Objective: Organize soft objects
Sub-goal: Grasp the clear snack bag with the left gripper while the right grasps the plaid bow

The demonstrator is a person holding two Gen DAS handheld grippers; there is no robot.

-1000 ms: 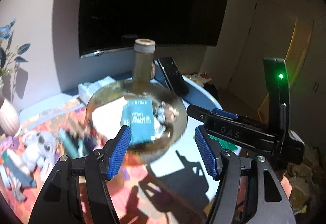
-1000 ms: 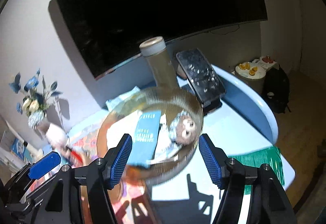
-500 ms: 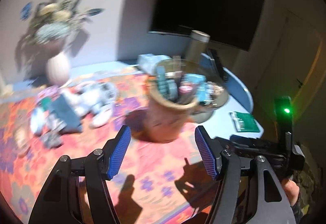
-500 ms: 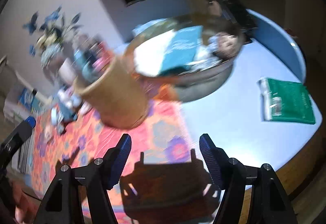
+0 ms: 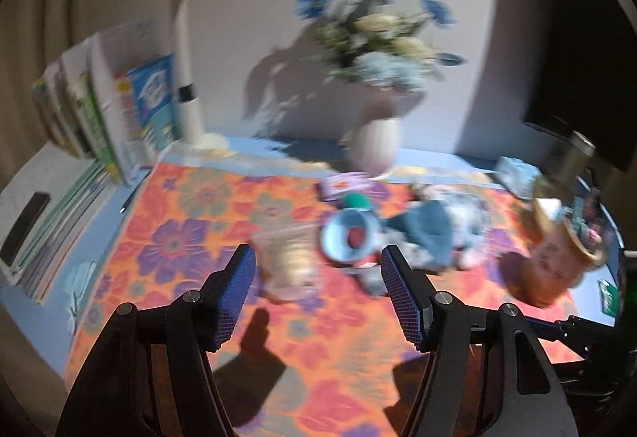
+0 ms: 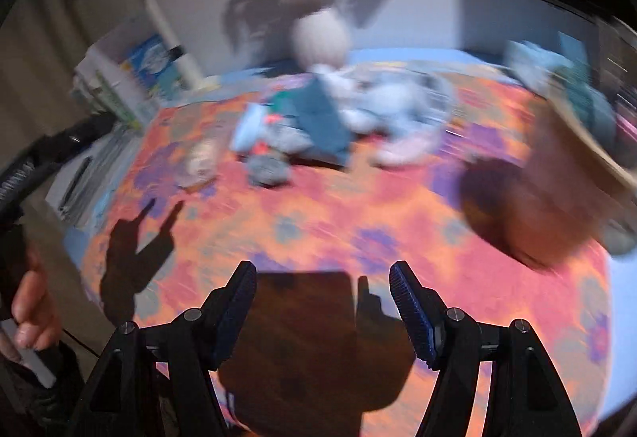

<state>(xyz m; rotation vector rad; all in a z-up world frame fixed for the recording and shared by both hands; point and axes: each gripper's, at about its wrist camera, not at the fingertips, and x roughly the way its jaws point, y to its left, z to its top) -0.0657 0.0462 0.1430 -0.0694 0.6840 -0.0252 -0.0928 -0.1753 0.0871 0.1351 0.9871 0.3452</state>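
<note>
Both sets of tongs — the left gripper (image 5: 318,289) and right gripper (image 6: 322,301) — gape empty, with the soft-toy heap (image 5: 398,234) ahead, slightly right of the left pair, so steady the blur-inducing sweep before pinching one toy.

Light: bright and hard on the floral cloth (image 5: 207,234), room edges dim
Shadows: sharp dark shapes near both views' bottoms; vase (image 5: 376,148) flowers shadowed on the wall
Blur: heavy smear in the right view, milder in the left
Edges: fisheye bending, black corners
</note>
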